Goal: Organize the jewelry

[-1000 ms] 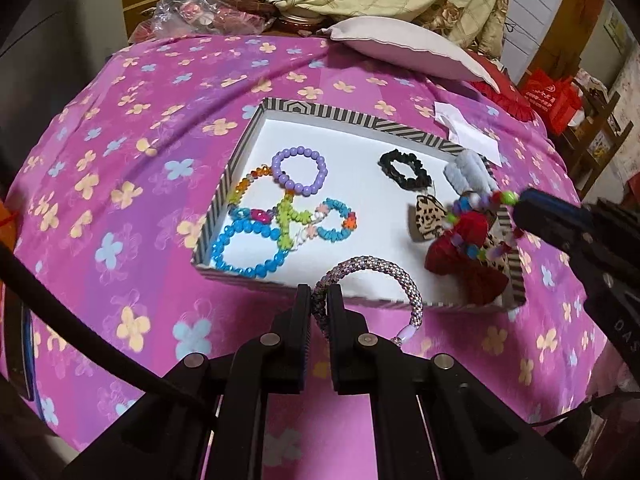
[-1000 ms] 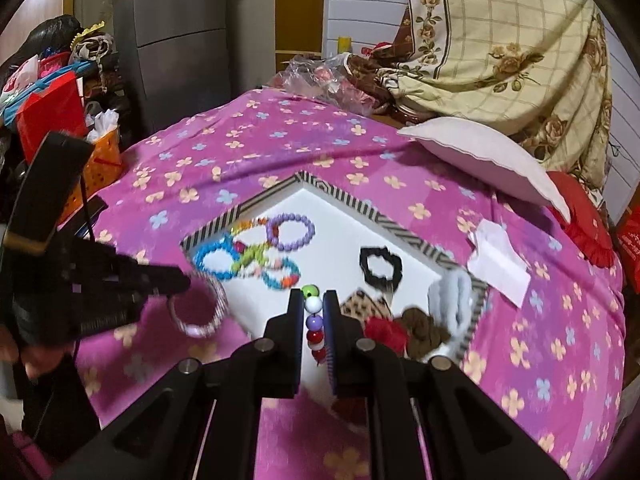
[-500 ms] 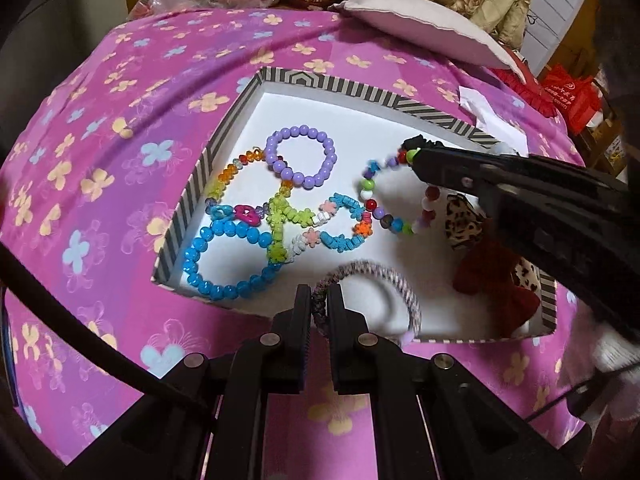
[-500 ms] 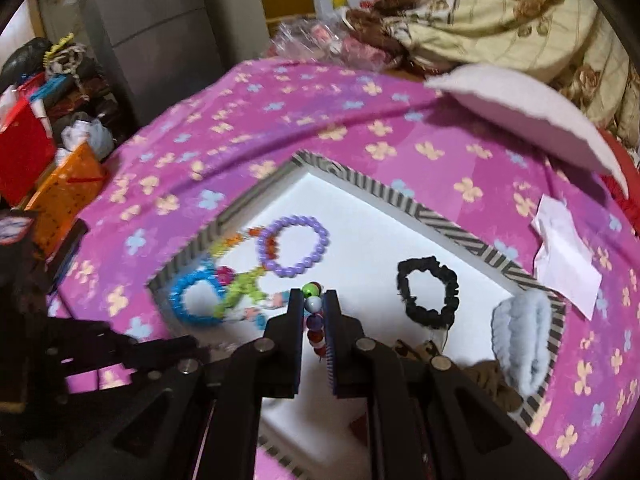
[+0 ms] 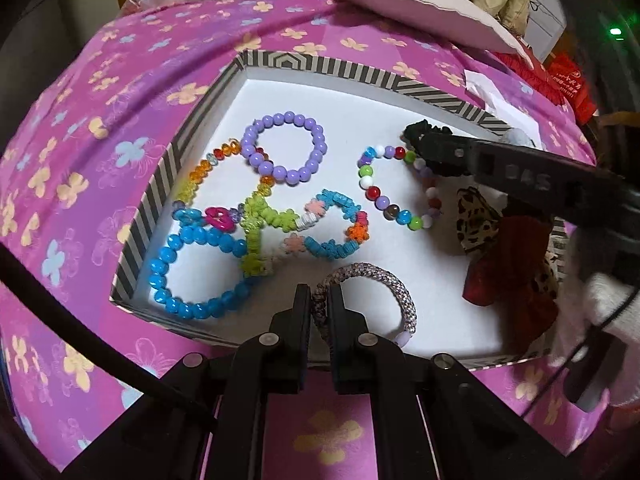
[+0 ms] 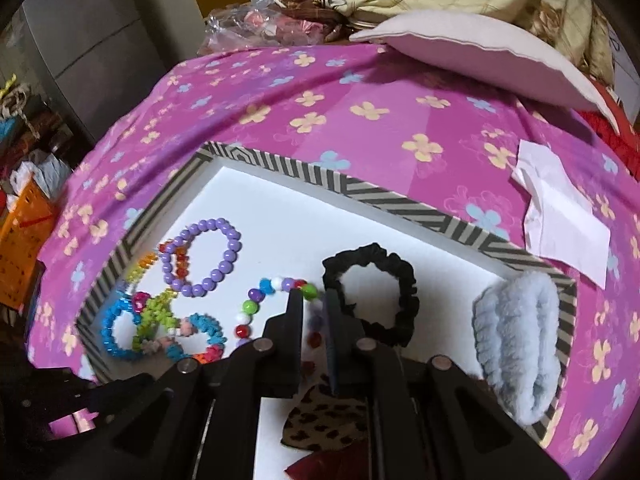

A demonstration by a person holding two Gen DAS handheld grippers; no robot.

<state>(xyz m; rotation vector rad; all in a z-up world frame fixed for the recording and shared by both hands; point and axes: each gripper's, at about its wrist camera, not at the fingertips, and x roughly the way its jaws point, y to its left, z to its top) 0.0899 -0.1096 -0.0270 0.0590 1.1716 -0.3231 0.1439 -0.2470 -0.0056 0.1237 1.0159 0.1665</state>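
Observation:
A striped-rim box (image 5: 156, 192) (image 6: 400, 200) with a white floor lies on the pink flowered cloth. My left gripper (image 5: 319, 294) is shut on a grey woven bracelet (image 5: 396, 292) that hangs low over the box's near edge. My right gripper (image 6: 314, 300) (image 5: 424, 148) is shut on a multicoloured bead bracelet (image 5: 374, 192) (image 6: 250, 306) whose loop lies on the box floor in the middle. A purple bead bracelet (image 5: 284, 148) (image 6: 216, 256), a blue one (image 5: 188, 272) and other colourful ones lie at the left.
A black scrunchie (image 6: 372, 296), a pale blue fluffy scrunchie (image 6: 516, 340), a leopard bow (image 5: 476, 220) and a red bow (image 5: 508, 272) fill the box's right side. A white paper (image 6: 560, 216) and a pillow (image 6: 472, 52) lie beyond.
Both grippers moved down and forward over the box. The bead bracelet went from hanging in the air to lying on the box floor. The grey bracelet now hangs inside the near edge.

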